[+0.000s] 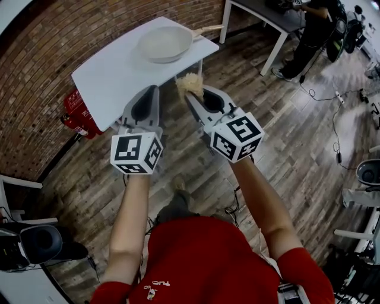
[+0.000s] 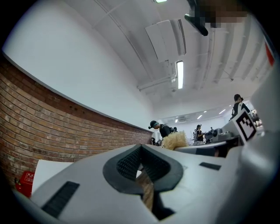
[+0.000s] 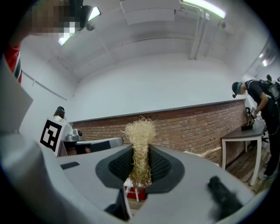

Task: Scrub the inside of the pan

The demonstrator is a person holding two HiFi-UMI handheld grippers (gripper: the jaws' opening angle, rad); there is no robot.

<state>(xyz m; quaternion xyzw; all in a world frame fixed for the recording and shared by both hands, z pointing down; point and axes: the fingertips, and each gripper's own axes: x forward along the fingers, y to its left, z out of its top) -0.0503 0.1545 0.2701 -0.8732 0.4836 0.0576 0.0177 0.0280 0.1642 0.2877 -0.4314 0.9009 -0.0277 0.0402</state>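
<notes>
A cream pan (image 1: 165,43) with a pale wooden handle (image 1: 208,29) sits on the far end of a white table (image 1: 113,77). My right gripper (image 1: 193,96) is shut on a straw-coloured scrubber (image 1: 190,84), whose tuft sticks up out of the jaws in the right gripper view too, scrubber (image 3: 140,140), gripper (image 3: 141,153). My left gripper (image 1: 151,90) is beside it, shut with nothing in it (image 2: 141,151). Both are held near the table's front edge, short of the pan. The scrubber (image 2: 175,141) also shows in the left gripper view.
A brick wall runs behind the table. A red box (image 1: 77,113) stands on the floor under its left end. A second table (image 1: 267,15) with a person (image 1: 314,29) beside it is at the back right. Cables (image 1: 332,101) lie on the wooden floor.
</notes>
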